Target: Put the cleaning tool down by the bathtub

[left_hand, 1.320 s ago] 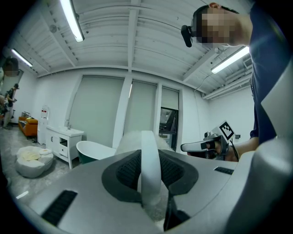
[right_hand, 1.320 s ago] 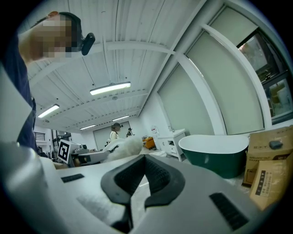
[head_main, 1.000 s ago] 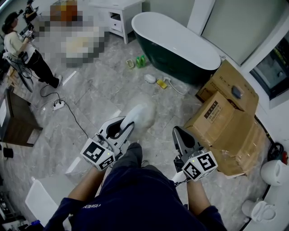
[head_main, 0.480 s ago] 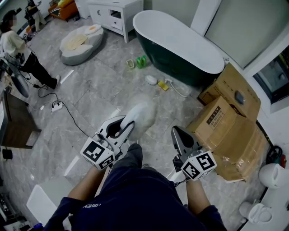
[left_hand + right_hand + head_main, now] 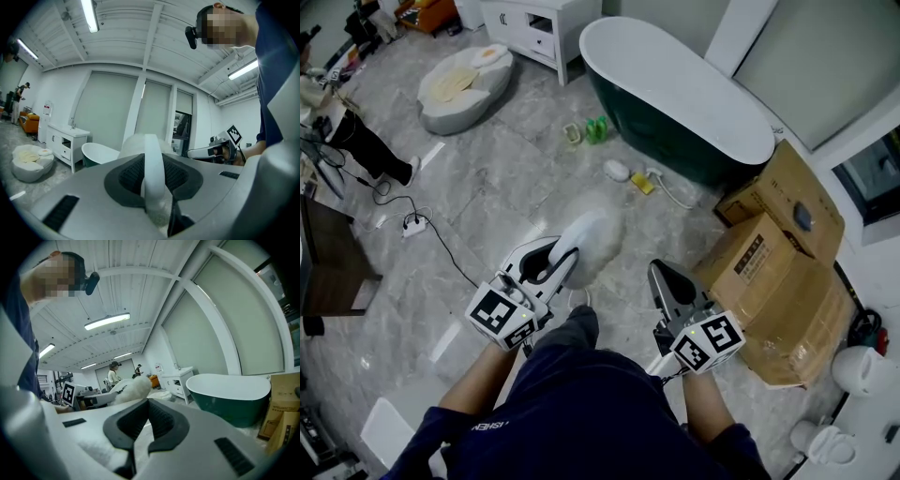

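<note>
The duster [image 5: 592, 238] is held above the floor [image 5: 487, 197], in front of the person's knees and well short of the bathtub [image 5: 675, 80]. Its long axis runs from the left tool [image 5: 565, 260] forward and a little right, toward the tub's near side. The fluffy white head leads and the flat white handle trails back into the jaws. In the left gripper view the handle stands upright between the dark pads, which are clamped on it from both sides. The head bulges just beyond them.

The right tool [image 5: 660, 271] is beside it at about the same height. Its jaws are together with nothing between them, and it points the same way.

The tub is white inside and dark green outside, and lies slantwise at the top of the head view. On the floor close to its near side stand two green bottles [image 5: 595, 128]. A small white thing and a yellow one lie a little further right. Right of the tub are two cardboard boxes [image 5: 769, 272] with their flaps closed, so I cannot tell what they hold. A small dark thing lies on the farther one.
</note>
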The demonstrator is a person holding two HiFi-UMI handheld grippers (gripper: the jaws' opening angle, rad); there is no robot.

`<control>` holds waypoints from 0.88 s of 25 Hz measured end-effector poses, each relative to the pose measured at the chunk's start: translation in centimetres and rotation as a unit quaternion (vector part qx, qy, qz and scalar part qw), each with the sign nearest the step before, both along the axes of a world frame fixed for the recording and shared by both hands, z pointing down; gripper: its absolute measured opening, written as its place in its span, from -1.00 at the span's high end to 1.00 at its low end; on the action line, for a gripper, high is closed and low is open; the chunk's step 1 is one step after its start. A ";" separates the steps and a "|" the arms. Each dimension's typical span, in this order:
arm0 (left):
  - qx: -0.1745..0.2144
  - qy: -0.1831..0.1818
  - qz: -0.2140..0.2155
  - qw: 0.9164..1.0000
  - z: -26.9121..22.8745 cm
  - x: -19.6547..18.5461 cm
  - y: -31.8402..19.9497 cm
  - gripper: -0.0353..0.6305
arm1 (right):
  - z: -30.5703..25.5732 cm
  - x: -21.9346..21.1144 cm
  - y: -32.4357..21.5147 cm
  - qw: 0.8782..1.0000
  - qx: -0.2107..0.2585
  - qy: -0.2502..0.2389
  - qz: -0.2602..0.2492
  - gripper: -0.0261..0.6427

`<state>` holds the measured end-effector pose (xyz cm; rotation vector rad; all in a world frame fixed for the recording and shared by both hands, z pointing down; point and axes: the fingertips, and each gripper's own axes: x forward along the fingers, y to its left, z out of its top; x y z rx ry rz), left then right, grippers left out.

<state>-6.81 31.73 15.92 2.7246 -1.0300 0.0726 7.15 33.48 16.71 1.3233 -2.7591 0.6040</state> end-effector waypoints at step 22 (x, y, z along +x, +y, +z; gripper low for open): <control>0.011 0.004 0.021 1.000 -0.9 -4.8 -14.6 0.57 | -1.4 -4.9 -14.4 1.000 0.012 0.009 0.016 0.91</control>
